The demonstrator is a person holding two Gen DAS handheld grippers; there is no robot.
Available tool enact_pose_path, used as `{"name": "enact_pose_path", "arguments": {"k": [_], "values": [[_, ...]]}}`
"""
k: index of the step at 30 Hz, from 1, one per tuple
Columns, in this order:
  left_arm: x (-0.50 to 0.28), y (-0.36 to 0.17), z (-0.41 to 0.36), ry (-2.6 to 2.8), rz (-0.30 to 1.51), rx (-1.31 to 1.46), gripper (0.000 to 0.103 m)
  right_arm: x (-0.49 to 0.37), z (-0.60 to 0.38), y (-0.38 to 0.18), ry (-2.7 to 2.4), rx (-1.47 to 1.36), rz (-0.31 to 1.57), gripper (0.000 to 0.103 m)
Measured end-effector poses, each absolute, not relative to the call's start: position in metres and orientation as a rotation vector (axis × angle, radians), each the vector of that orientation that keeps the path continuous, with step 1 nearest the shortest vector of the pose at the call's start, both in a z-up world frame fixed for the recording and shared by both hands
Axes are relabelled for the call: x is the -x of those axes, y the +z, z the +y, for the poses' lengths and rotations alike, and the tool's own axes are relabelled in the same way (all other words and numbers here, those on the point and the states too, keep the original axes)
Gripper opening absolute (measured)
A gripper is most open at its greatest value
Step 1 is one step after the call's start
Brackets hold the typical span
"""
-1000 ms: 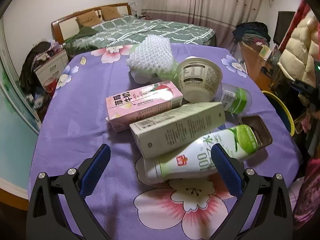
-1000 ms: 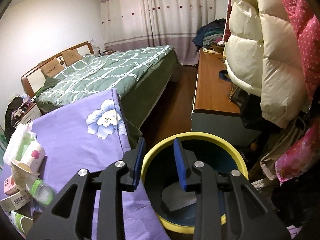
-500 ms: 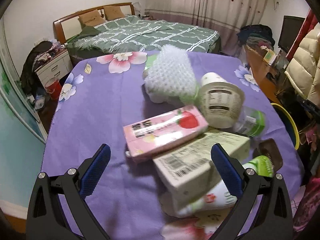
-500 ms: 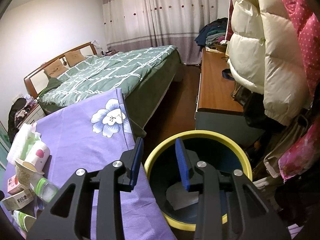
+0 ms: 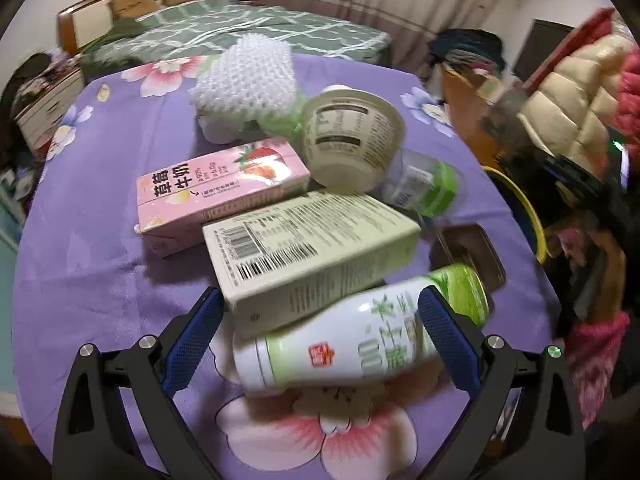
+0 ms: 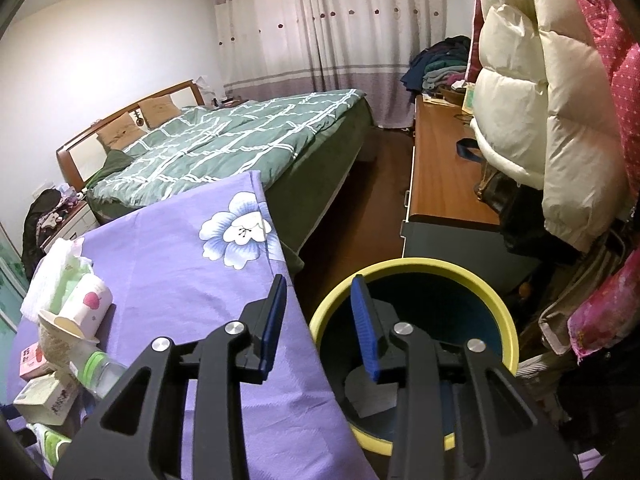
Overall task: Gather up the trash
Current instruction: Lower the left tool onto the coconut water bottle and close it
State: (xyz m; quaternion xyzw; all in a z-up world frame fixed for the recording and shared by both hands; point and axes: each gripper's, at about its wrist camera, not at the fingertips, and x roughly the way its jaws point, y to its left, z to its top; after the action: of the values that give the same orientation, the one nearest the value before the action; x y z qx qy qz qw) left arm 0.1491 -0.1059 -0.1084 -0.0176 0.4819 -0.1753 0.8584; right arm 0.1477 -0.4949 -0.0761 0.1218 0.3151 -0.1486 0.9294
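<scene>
Purple floral tablecloth (image 5: 92, 216) fronts a green-quilted bed (image 6: 224, 148).

Round worktop (image 5: 80, 216) under a purple cloth with big printed flowers, pink and white near, pale blue far right. Clustered at centre right: white bubble wrap (image 5: 246, 76) farthest, with something pale green tucked against it; just nearer, an upturned printed paper cup (image 5: 350, 142); a small clear bottle with green label (image 5: 424, 184) on its side at right; pink strawberry milk carton (image 5: 218, 194) flat, left of centre; pale green carton (image 5: 308, 248) leaning across it; white and green drink bottle (image 5: 360, 338) lying nearest; a small dark tin (image 5: 474, 250) at right.
</scene>
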Motion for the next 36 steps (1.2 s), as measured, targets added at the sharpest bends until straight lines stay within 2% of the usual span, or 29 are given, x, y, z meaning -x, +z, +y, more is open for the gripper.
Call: {"name": "enact_pose_path", "arguments": {"k": [6,11,16,33,35,36], "values": [[-0.156,-0.101,-0.124,-0.279,0.988,-0.038,0.097,-0.144,-0.499,-0.077,-0.298,-0.267,0.644,0.034],[-0.163,-0.107,-0.108,-0.365,1.065,0.059,0.097,-0.146,-0.501,-0.081,-0.284,-0.281,0.649,0.036],[-0.161,-0.115,-0.138,-0.494,1.099,0.046,0.097,-0.145,-0.497,-0.083,-0.271,-0.285,0.650,0.036],[-0.115,-0.115,-0.187,-0.791,1.103,-0.293,0.097,-0.140,-0.491,-0.087,-0.227,-0.298,0.654,0.038],[-0.113,-0.116,-0.199,-0.815,1.117,-0.307,0.095,-0.138,-0.491,-0.086,-0.227,-0.297,0.652,0.038],[-0.112,-0.115,-0.202,-0.818,1.124,-0.316,0.091,-0.138,-0.492,-0.086,-0.229,-0.298,0.650,0.038]]}}
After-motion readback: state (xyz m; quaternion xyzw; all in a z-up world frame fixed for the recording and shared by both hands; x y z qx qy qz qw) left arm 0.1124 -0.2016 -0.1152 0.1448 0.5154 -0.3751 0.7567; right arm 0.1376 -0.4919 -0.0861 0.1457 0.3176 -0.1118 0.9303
